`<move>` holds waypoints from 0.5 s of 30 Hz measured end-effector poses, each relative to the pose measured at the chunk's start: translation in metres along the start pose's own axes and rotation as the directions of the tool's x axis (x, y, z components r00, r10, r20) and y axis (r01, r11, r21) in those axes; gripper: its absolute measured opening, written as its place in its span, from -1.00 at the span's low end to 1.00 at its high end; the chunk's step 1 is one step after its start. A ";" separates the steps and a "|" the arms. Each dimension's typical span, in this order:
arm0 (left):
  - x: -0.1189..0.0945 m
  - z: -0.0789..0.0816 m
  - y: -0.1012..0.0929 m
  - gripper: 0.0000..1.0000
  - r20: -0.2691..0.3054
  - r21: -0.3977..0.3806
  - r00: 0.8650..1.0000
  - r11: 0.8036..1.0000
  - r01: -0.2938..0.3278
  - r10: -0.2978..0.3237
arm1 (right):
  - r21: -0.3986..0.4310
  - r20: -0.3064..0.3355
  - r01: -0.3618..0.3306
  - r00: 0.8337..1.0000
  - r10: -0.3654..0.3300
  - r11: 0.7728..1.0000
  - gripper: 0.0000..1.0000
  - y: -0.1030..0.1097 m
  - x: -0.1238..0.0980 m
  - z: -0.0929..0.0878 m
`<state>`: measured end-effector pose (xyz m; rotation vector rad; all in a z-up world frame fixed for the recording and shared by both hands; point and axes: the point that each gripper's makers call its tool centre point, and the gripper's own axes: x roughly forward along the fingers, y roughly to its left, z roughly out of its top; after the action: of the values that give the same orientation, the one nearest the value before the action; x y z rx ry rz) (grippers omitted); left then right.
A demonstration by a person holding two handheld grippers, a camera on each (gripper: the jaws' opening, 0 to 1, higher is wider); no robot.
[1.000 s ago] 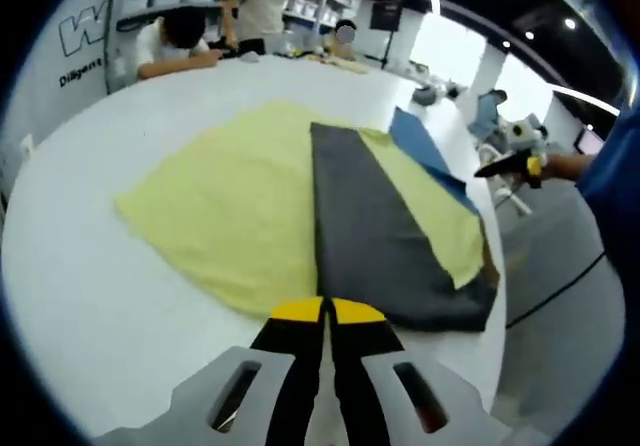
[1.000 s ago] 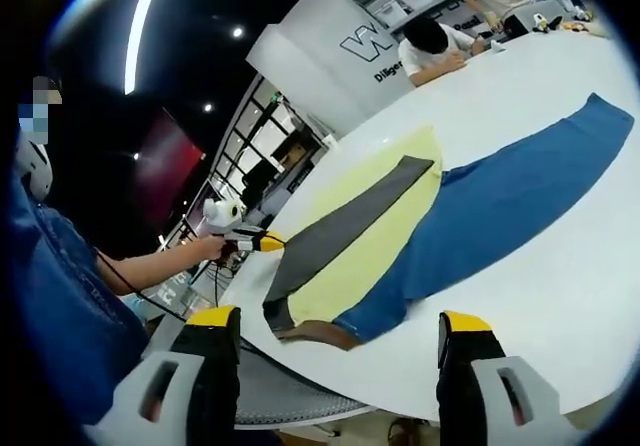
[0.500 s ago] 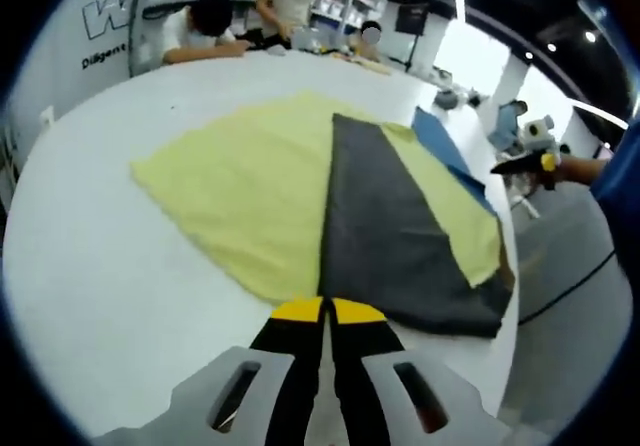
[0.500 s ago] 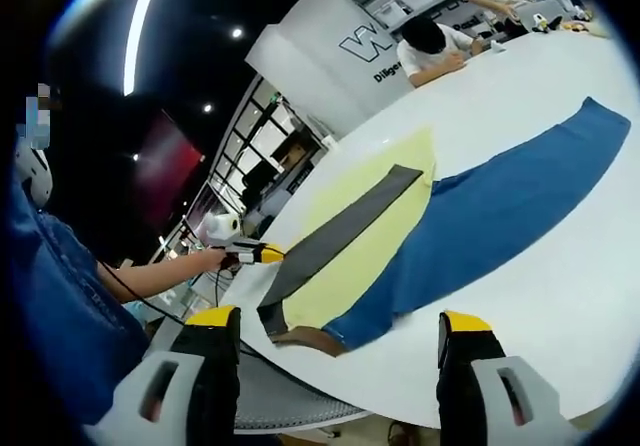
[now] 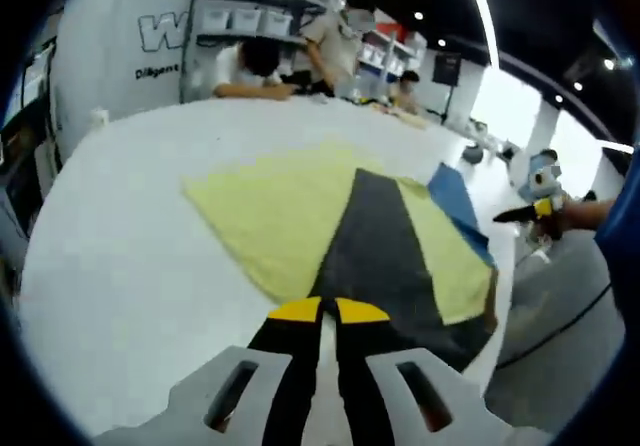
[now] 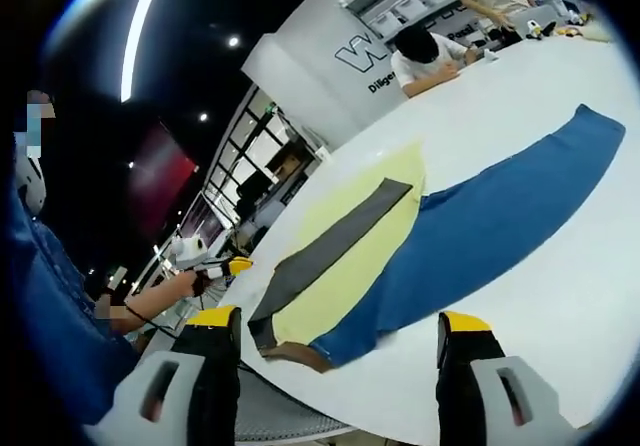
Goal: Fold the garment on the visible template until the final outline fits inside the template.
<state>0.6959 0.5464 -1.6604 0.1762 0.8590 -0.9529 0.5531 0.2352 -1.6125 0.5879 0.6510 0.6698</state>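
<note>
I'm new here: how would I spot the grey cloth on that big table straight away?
Start at the big white table and find the pale yellow sheet spread on it. The grey cloth is the long dark strip lying on top of that sheet, down its middle. The blue cloth lies beside the yellow sheet instead.

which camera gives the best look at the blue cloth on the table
The right gripper view. There the blue cloth shows as a long strip lying on the white table beside the yellow cloth. The left gripper view shows a small blue corner past the yellow cloth's far edge.
</note>
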 end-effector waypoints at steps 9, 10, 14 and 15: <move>-0.035 -0.001 0.009 -0.38 0.134 -0.081 0.983 0.990 -0.114 0.124 | -0.008 0.021 0.006 1.000 -0.005 1.000 0.58 -0.004 0.002 0.007; -0.051 0.011 -0.010 -0.39 0.220 -0.123 0.960 0.981 -0.147 0.172 | -0.002 0.046 0.020 0.999 -0.020 1.000 0.58 -0.010 0.001 0.014; -0.074 0.007 -0.048 -0.18 0.364 -0.295 0.878 0.933 -0.208 0.311 | 0.059 0.208 0.128 0.968 -0.138 0.990 0.59 -0.044 0.002 0.059; -0.080 0.006 -0.065 -0.13 0.416 -0.391 0.828 0.896 -0.210 0.376 | 0.059 0.230 0.140 0.961 -0.150 0.988 0.59 -0.049 0.001 0.066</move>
<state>0.6267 0.5565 -1.5846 -0.2118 0.4900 -0.5066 0.6180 0.1861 -1.6023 0.6401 0.4827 0.4416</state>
